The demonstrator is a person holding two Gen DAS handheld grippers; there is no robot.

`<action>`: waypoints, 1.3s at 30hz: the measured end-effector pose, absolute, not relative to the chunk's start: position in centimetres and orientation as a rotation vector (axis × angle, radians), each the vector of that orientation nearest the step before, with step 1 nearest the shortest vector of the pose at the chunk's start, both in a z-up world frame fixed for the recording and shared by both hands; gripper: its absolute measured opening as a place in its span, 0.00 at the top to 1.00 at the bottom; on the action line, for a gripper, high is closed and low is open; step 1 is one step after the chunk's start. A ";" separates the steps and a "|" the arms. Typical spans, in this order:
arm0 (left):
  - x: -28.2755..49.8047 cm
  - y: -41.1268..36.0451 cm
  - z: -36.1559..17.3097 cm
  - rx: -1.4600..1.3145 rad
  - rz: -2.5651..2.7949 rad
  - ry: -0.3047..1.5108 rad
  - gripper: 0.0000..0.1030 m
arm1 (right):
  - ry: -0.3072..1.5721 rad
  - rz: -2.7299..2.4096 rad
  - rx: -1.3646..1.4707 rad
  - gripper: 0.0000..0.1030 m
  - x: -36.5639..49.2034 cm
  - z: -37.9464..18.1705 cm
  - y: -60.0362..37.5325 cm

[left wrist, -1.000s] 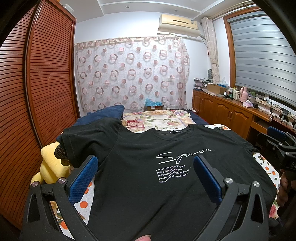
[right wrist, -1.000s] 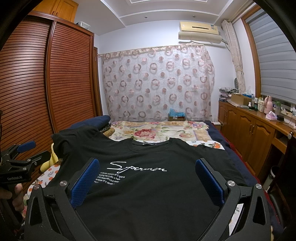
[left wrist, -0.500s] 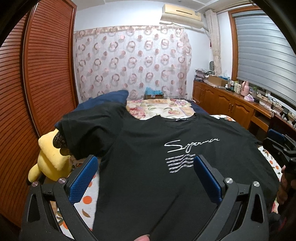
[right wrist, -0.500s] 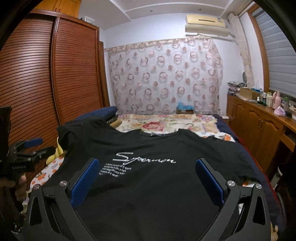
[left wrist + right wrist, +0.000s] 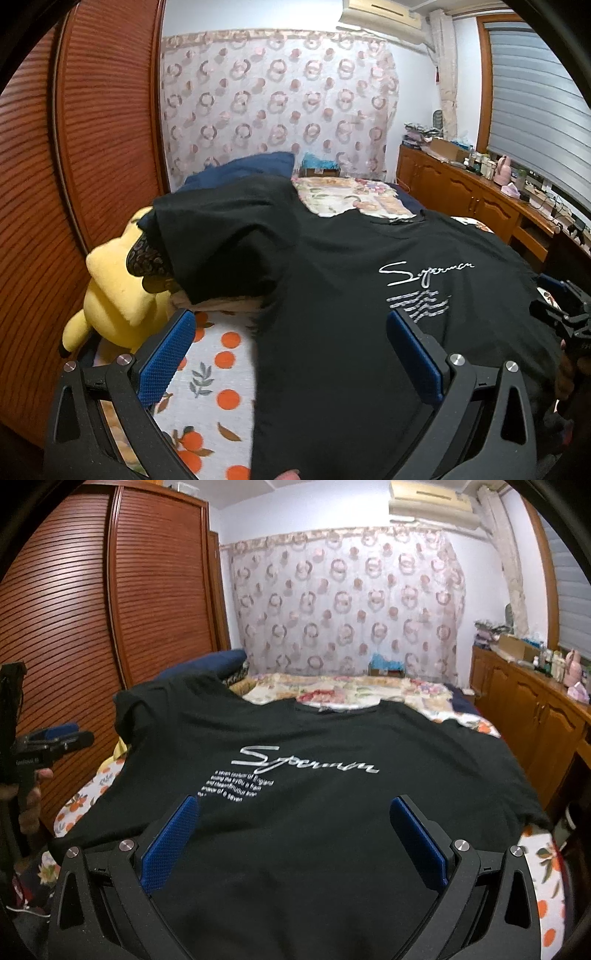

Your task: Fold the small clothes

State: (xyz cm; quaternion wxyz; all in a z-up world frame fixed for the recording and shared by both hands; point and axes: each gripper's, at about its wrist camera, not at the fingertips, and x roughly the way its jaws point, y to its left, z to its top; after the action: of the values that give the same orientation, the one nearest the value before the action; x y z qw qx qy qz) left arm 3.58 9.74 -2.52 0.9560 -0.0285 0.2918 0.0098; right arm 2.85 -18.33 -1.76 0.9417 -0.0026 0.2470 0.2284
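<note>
A black T-shirt with white "Superman" script lies spread face up on the bed; it also shows in the right wrist view. Its left sleeve drapes over a raised heap. My left gripper is open and empty, above the shirt's lower left edge. My right gripper is open and empty, above the shirt's lower middle. Each gripper shows at the edge of the other's view: the right gripper and the left gripper.
A yellow plush toy lies by the left sleeve. The bed sheet has an orange-fruit print. A navy pillow and floral quilt lie beyond the collar. A wooden wardrobe stands left, a wooden cabinet right.
Both grippers have moved down and closer to the shirt. The left one has shifted left, so the sheet and plush toy now fill more of its view.
</note>
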 end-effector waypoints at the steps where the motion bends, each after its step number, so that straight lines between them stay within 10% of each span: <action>1: 4.0 10.4 -2.8 -0.067 0.017 0.604 0.00 | 0.511 0.475 -0.005 0.00 3.1 -1.7 -18.2; 8: 5.8 13.4 -1.9 -0.057 0.005 0.622 0.07 | 0.518 0.516 -0.063 0.00 4.6 -0.7 -17.8; 19: 11.0 18.9 -0.8 -0.141 0.011 0.652 0.46 | 0.539 0.542 -0.101 0.00 5.3 -2.2 -16.9; 29: 13.4 21.4 -4.3 -0.197 0.056 0.736 0.47 | 0.565 0.538 -0.090 0.00 5.7 -2.1 -16.3; 34: 12.9 21.5 -4.2 -0.181 0.047 0.727 0.95 | 0.560 0.535 -0.094 0.00 5.5 -2.1 -16.1; 39: 11.9 20.6 -1.9 -0.156 0.003 0.661 0.98 | 0.559 0.536 -0.091 0.00 5.5 -2.2 -16.3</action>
State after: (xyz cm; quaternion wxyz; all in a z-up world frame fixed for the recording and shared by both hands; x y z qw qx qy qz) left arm 11.88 20.57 -1.91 0.9430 -0.0766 0.3240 0.0013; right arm 5.53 -16.27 -2.20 0.9249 -0.0441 0.2723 0.2615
